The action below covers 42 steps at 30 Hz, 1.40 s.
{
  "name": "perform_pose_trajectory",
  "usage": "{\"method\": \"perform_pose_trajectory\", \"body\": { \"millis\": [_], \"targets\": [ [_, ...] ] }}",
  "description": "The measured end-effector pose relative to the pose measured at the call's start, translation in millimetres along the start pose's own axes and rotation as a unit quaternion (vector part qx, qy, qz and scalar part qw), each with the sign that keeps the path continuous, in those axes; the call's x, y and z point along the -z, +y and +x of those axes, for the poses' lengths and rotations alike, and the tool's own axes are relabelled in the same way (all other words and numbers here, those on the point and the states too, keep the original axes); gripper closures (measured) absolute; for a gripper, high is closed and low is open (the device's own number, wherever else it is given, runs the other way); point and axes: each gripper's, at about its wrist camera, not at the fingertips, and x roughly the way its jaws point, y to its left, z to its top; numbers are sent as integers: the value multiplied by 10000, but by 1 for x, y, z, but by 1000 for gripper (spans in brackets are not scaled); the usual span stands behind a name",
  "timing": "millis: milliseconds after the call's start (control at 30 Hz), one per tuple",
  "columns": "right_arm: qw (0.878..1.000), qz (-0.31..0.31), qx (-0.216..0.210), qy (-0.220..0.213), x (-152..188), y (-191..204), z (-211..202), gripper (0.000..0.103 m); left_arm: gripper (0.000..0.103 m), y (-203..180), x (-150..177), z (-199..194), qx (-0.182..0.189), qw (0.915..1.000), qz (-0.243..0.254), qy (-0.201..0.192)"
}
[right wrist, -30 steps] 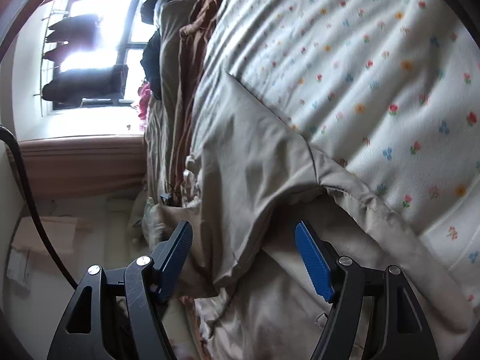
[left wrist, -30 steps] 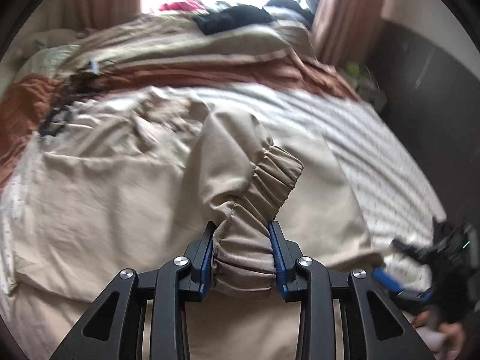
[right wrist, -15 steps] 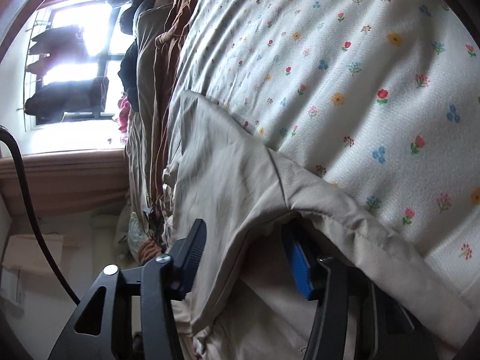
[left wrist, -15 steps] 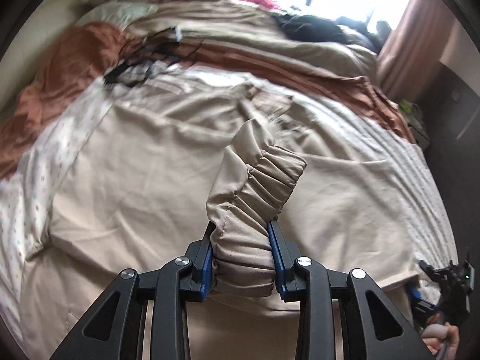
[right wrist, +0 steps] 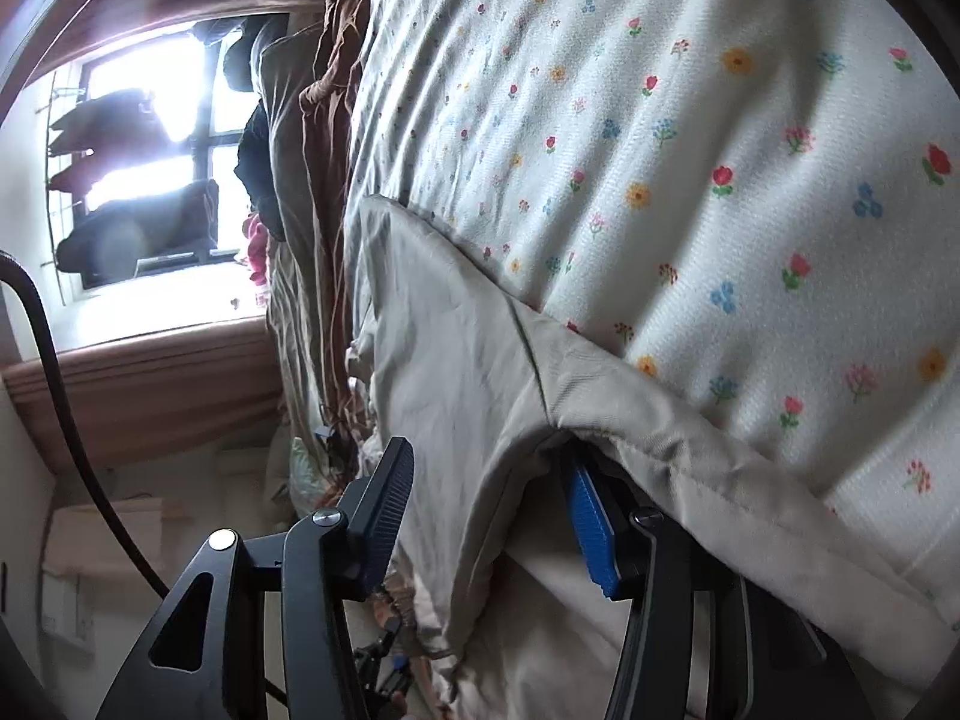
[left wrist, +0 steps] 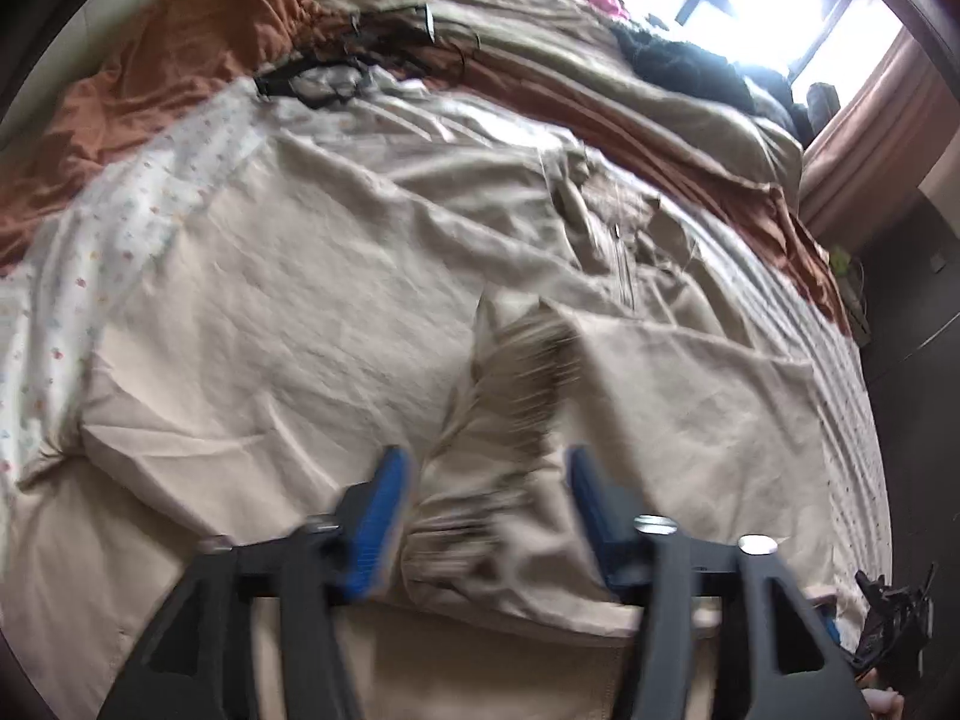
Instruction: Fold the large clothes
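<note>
Jacket (left wrist: 372, 312): beige, large, spread across the bed ahead of the left gripper (left wrist: 486, 498), body flat with shallow creases. The elastic cuff (left wrist: 504, 420) and sleeve end lie between the left gripper's fingers, blurred by motion.

Change: half a second ago the left gripper was clamped on the cuff; its fingers now stand spread, with a gap on each side of the cuff. The cuff has dropped lower onto the jacket body. Judgement: the sleeve has been released across the body, so this sleeve fold is probably complete.

Right gripper (right wrist: 489, 510): half a second ago its fingers were close around the jacket's edge; they now stand wide apart. A fold of the edge (right wrist: 498, 432) runs between them. The blue pad (right wrist: 591, 534) sits under the raised fabric; the other finger is clear of it. No pinch is held.

The floral sheet (right wrist: 690, 150) lies beyond the right gripper, under the jacket.
</note>
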Motion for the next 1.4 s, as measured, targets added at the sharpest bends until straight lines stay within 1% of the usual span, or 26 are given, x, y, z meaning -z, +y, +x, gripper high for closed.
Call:
{"method": "perform_pose_trajectory", "body": {
  "millis": [33,67,100,167,300,367,400,433,467,500,533,567,600,700,767,867,967,1000,1033,1100,1133,1200,1233,1267,1333,1400],
  "targets": [
    [10000,-7,9,0,2,1,0,37,17,3,-2,-8,38,10000,-15,-91],
    [10000,-8,35,9,4,1,1,31,14,6,-3,-16,94,9997,-34,-212],
    [10000,-8,48,17,6,1,2,26,14,9,-5,-20,103,9995,-38,-290],
    [9999,-109,86,61,11,4,6,26,14,13,-6,-26,20,9995,33,-315],
    [9992,-348,149,85,16,13,11,26,14,18,2,-19,-145,9995,267,-100],
    [9983,-526,224,84,20,19,14,33,15,21,8,-11,-211,9992,347,0],
    [9977,-602,299,96,20,20,16,45,16,22,12,-4,-290,9988,394,71],
    [9968,-698,385,101,21,22,18,60,24,23,15,3,-380,9982,437,141],
    [9957,-788,469,98,21,24,20,65,38,24,18,9,-450,9977,460,210],
    [9949,-855,532,72,21,25,21,73,44,27,20,18,-542,9970,443,320],
    [9941,-900,598,31,20,24,21,85,55,30,22,25,-582,9967,397,399],
    [9939,-906,633,-2,18,23,22,88,62,34,24,32,-554,9969,321,460],
    [9943,-860,630,-35,16,21,22,89,62,38,24,38,-465,9975,213,491],
    [9949,-736,679,-100,11,12,19,91,67,44,23,44,-409,9983,102,395],
    [9939,-756,792,-137,7,11,18,91,74,47,20,45,-416,9985,7,342],
    [9925,-809,918,-34,6,14,20,91,76,52,16,43,-445,9984,-120,316],
    [9929,-731,942,9,10,20,16,89,75,56,15,33,-221,9988,-307,299],
    [9931,-721,926,30,12,22,15,82,75,56,14,30,-122,9989,-376,271],
    [9931,-739,911,50,14,26,14,68,75,59,15,22,-14,9988,-440,206],
    [9920,-895,886,47,24,36,10,53,75,60,17,8,56,9990,-431,96],
    [9905,-1040,899,32,30,42,7,53,74,60,19,-1,76,9992,-395,48],
    [9858,-1358,986,-14,42,50,3,52,66,61,23,-15,125,9993,-354,-73],
    [9826,-1525,1061,-42,49,53,1,49,55,61,29,-27,226,9989,-353,-188],
    [9793,-1671,1144,-61,55,56,-1,48,47,61,32,-34,321,9985,-356,-259],
    [9738,-1899,1250,-111,68,61,-6,48,46,60,42,-58,577,9966,-327,-484],
    [9716,-2062,1154,-145,79,67,-15,48,45,59,50,-76,673,9953,-241,-648]
  ]
}}
